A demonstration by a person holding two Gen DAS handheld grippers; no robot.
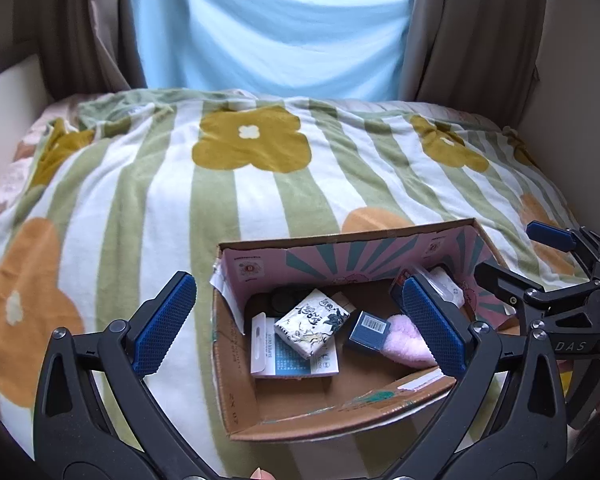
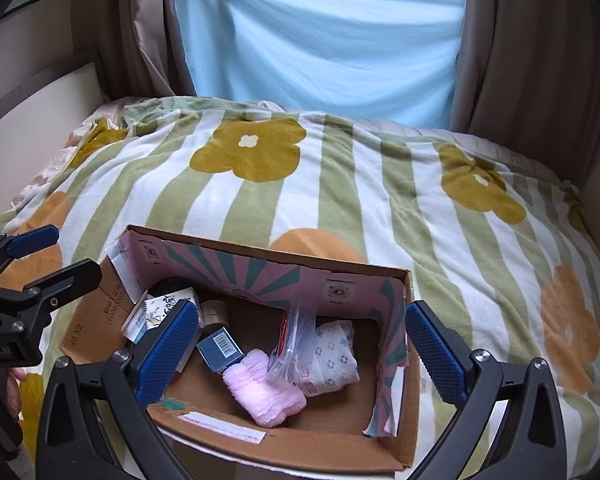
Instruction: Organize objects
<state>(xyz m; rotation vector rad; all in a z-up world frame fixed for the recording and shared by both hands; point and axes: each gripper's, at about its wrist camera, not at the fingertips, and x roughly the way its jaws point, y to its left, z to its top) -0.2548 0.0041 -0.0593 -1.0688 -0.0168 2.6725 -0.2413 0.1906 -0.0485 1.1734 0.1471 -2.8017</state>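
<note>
An open cardboard box (image 1: 236,392) (image 2: 260,256) sits on the bed near me. Inside lie a flowered tissue pack (image 1: 310,322), a white and blue card pack (image 1: 292,360), a dark blue box (image 1: 368,330) (image 2: 222,350), a pink fluffy cloth (image 1: 410,346) (image 2: 264,398), a clear zip bag (image 2: 294,340) and a flower-print white bundle (image 2: 334,354). My left gripper (image 1: 296,326) is open and empty above the box's left part. My right gripper (image 2: 302,348) is open and empty above its right part; it also shows at the left wrist view's right edge (image 1: 516,256).
The bed is covered by a green and white striped blanket with yellow and orange flowers (image 1: 240,184) (image 2: 340,200). A light blue sheet (image 1: 268,28) hangs over the window between brown curtains (image 2: 532,48). A pale headboard or wall panel (image 2: 32,128) is at the left.
</note>
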